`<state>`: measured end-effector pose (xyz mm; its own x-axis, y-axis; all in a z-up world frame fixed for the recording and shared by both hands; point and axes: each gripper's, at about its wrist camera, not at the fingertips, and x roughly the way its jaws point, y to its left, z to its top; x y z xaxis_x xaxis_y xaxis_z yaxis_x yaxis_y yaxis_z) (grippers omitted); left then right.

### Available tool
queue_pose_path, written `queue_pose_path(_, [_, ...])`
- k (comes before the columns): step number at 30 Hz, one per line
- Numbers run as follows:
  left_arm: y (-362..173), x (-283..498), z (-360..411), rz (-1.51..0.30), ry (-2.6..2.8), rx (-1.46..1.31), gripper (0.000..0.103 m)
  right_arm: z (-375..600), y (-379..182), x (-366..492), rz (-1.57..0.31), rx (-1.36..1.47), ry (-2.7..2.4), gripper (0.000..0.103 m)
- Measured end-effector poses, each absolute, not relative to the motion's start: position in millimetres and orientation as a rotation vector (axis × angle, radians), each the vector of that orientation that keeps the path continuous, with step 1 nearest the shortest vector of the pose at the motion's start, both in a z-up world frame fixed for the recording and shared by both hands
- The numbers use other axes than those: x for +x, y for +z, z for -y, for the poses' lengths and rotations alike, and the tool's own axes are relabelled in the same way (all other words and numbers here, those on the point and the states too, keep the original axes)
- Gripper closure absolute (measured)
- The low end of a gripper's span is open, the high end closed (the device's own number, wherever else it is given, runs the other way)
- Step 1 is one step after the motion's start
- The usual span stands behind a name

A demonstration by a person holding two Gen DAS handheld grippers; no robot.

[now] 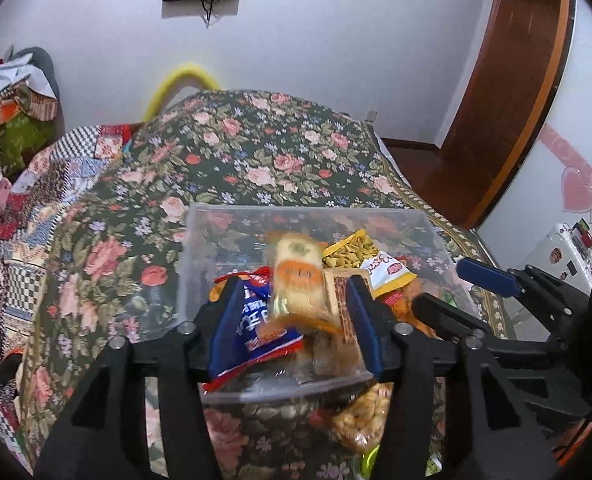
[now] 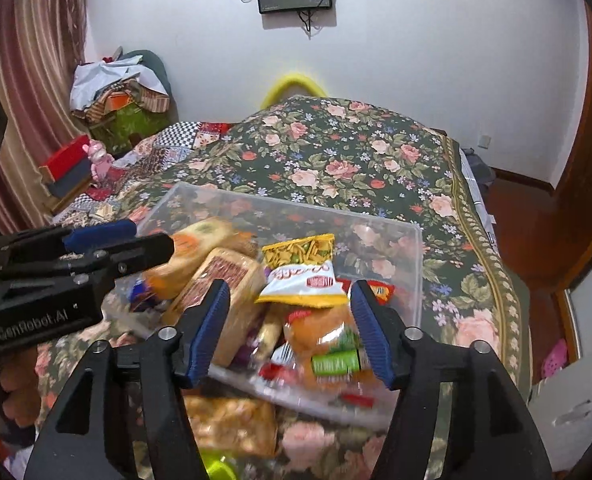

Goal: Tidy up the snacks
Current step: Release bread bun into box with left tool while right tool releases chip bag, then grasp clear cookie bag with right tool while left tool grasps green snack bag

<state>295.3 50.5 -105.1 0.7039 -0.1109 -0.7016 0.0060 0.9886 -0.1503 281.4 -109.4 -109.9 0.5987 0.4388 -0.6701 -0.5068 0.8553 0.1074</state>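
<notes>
A clear plastic bin sits on a floral bedspread and holds several snack packets. My left gripper is open above the bin; a blurred pale and orange packet lies between its fingers, free of the pads. A blue packet lies beside it. My right gripper is open and empty over the bin's near side, above a bun packet with a green label. A yellow and white packet lies in the middle. A peanut bag lies outside the bin at its near edge.
The floral bedspread stretches behind the bin. A patchwork quilt and a clothes pile are at the left. The left gripper shows at the left of the right wrist view. A wooden door is at the right.
</notes>
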Motion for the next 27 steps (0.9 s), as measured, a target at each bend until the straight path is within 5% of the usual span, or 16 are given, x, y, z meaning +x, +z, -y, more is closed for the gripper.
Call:
queue_pose_path(16, [-81.5, 175.4, -43.3, -0.777, -0.102, -0.081, 0.036, 158.9, -113.0, 179.2, -0.76, -0.108, 0.525, 0.035])
queue_pose_path(27, [-114.4, 112.5, -25.5, -0.872, -0.136, -0.07, 0.034, 172.6, -155.2, 121.6, -0.887, -0.015, 0.546, 0.01])
